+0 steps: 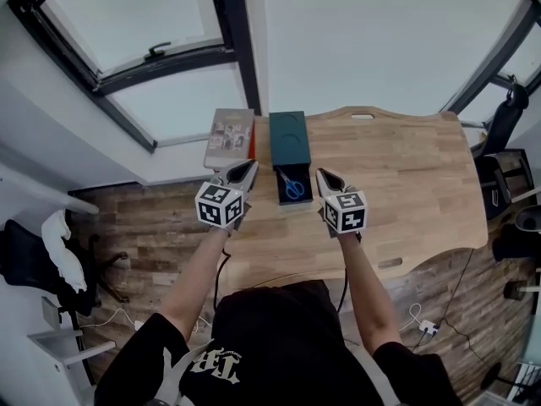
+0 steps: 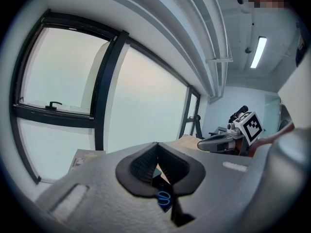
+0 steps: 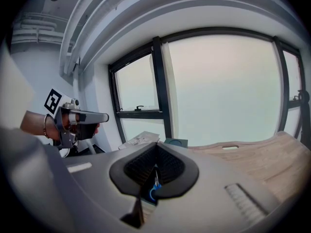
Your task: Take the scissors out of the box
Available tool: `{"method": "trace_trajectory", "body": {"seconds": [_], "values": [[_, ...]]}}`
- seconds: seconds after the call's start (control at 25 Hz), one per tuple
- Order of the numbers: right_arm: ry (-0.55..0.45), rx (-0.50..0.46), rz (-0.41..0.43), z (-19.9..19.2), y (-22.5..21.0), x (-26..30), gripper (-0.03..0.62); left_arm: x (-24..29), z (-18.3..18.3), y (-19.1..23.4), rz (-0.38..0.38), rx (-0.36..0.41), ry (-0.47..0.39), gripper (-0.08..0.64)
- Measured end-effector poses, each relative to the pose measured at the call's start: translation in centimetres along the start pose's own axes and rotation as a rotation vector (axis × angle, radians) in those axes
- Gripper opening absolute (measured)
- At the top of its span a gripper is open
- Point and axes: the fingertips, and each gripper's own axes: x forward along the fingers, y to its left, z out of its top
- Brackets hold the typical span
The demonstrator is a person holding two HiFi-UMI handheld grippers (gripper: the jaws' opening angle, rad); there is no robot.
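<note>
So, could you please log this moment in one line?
phase: pre-grasp | left gripper: shut, empty | right gripper: shut, empty | scissors: untouched, lying in open box

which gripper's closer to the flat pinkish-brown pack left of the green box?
Left. The left gripper hovers just short of the near edge of the flat pinkish-brown pack; the right gripper is across the dark green box from it.

L gripper (image 1: 245, 170) + R gripper (image 1: 326, 178): jaws closed, nothing held.
Both arms out fwd; L gripper just left of box (image 1: 289, 138), R just right of it, tips angled inward.
</note>
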Motion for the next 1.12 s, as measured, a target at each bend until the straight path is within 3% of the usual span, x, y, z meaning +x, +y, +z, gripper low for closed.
{"method": "trace_trajectory", "body": {"seconds": [0.84,1.12], "values": [[0.054,-0.010,-0.003,-1.4,-0.5,1.7,0.005,1.5,-0.9,1.0,-0.013,-0.033,0.003,-0.003],[0.107,-0.021,0.032,-2.9,0.3,3.1,0.006,1.5,-1.7,1.5,-0.009,-0.050,0.010,-0.003]]}}
